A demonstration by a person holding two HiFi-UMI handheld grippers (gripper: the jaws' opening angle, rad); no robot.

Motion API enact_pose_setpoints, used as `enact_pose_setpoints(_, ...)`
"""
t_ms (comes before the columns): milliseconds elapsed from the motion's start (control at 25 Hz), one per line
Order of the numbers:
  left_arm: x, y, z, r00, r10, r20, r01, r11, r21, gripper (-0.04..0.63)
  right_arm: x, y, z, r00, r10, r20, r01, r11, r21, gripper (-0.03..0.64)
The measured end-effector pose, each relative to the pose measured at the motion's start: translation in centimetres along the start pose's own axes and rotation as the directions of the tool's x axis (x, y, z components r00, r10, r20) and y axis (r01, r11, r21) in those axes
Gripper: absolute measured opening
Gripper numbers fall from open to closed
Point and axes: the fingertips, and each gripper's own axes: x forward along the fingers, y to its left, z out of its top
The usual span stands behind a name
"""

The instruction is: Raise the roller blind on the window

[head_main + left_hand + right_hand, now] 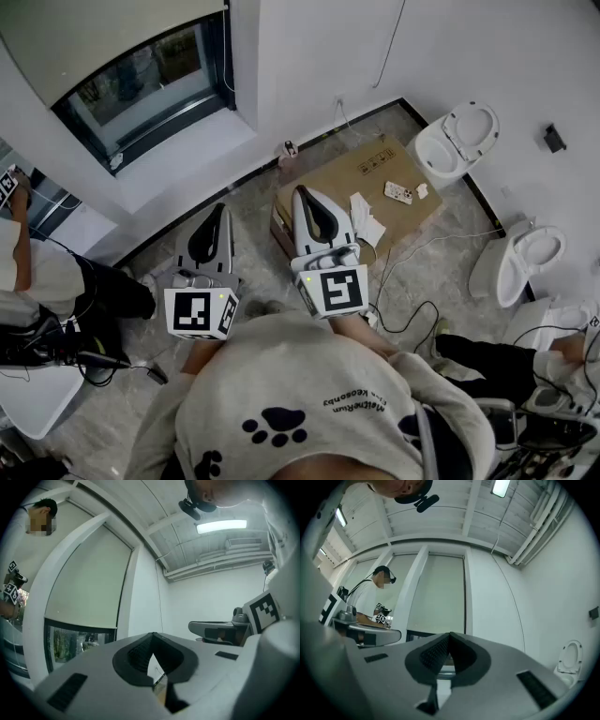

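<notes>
Beige blind [86, 583] hung low over window [150, 89], only btm strip of glass bare. It was ahead of both grippers, well apart. L gripper [152, 635]: jaws pressed together, nothing btwn. R gripper [449, 634]: same, closed tight, empty, beside L. Cardboard box [352, 183] on floor, toilet [459, 141] by wall.

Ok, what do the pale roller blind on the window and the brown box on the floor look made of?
The pale roller blind looks like matte fabric: flat, even, no glare; coated vinyl is possible. The brown box looks like plain cardboard: dull tan faces with printed handling symbols.
</notes>
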Motion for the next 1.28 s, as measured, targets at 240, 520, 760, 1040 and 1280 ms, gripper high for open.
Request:
enact_pose_setpoints(240,0.5,-1.3,0.1,1.0,-0.015,0.008,0.015,1.0,0.009,0.006,-0.5,-1.4,-0.2,1.0,-0.015,-0.005,0.015,1.0,0.001,0.009)
enact_pose_setpoints(520,1.0,-2.8,0.0,1.0,-0.009,0.019,0.008,1.0,0.02,0.006,-0.9,-2.3,-0.4,1.0,0.019,0.004,-0.019,0.999,0.039,0.009)
enact_pose_setpoints(760,1.5,-2.8,-0.6,1.0,0.0,0.01,0.0,1.0,0.016,0.006,-0.4,-3.0,-1.1,0.999,0.042,0.01,-0.043,0.996,0.081,0.009)
enact_pose_setpoints(1040,4.3,-1.2,-1.2,1.0,-0.025,0.016,0.024,1.0,0.001,0.006,2.4,-4.1,-2.4,0.999,0.042,-0.006,-0.041,0.995,0.086,0.009)
enact_pose_setpoints(1280,8.6,1.6,-1.7,0.998,-0.055,0.004,0.056,0.998,-0.013,0.006,7.4,-5.5,-3.4,1.0,0.025,-0.017,-0.023,0.996,0.09,0.009)
